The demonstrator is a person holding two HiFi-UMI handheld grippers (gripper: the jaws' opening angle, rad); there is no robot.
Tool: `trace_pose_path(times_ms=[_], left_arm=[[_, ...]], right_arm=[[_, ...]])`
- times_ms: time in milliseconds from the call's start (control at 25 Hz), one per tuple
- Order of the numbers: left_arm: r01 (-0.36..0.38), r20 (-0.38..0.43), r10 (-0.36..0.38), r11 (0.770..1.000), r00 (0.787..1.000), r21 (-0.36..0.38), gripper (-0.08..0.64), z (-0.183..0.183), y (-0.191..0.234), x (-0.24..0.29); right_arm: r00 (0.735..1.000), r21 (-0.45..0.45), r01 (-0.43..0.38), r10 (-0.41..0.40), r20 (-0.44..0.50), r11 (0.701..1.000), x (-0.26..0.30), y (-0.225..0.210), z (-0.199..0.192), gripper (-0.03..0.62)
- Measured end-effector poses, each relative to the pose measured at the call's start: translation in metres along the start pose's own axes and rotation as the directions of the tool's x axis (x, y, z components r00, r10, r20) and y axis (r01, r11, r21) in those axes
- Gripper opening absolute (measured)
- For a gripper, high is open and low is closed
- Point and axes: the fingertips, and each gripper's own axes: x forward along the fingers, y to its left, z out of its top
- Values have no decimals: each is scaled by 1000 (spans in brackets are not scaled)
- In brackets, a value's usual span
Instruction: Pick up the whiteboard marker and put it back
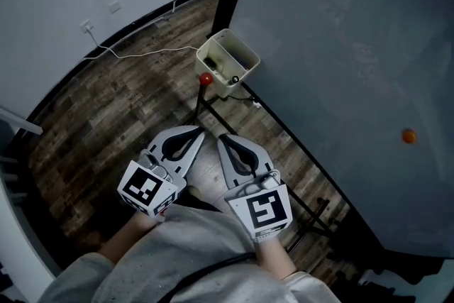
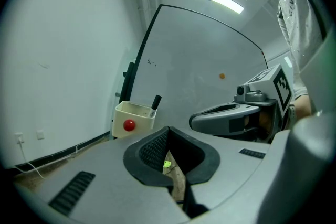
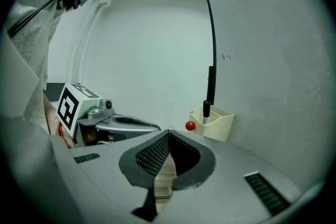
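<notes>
Head view shows a big whiteboard over the wooden floor. Before it the left gripper and the right gripper hang side by side, each with jaws closed together and holding nothing. A cream box sits at the board's lower corner. The black marker stands upright inside it. A small red knob is on the box's front.
</notes>
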Motion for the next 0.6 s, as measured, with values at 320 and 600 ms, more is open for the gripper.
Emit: trace_pose_path(times_ms=[320, 600], left_arm=[[-16, 11, 16, 1000, 1000, 0, 15, -2, -16, -17], [-37, 21, 37, 999, 999, 6, 15, -3, -29, -37]], right_arm=[[1000, -13, -17, 16, -8, 1000, -17, 16, -5, 20], [999, 32, -46, 45, 20, 998, -30, 34, -5, 20]])
